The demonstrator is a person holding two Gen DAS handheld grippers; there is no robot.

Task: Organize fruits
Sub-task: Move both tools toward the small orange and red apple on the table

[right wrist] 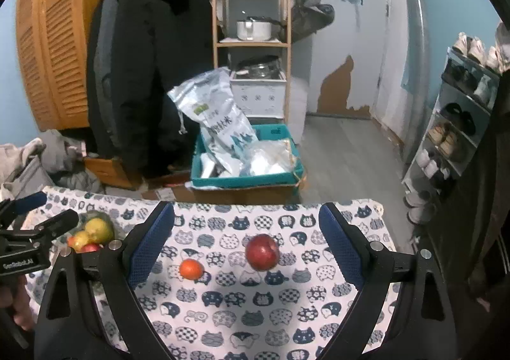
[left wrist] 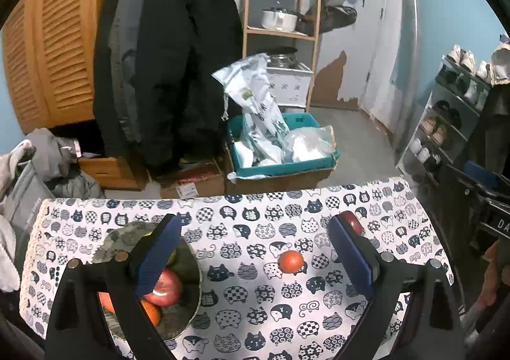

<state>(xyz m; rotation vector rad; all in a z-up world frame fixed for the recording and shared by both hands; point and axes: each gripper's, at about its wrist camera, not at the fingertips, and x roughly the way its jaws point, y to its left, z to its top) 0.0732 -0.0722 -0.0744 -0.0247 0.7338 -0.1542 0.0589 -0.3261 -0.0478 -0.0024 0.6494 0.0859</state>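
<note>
Both wrist views look forward and down over the cat-print table (left wrist: pixel 242 306) toward the coats and shelf — sharing the orange (left wrist: pixel 290 261) and red apple (right wrist: pixel 262 252) — left view sits further left.

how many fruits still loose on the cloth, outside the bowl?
2. A small round orange tangerine lies on the cat-print tablecloth, and a dark red apple sits apart to its right. The rest are in the grey bowl; the claws may hide others.
</note>
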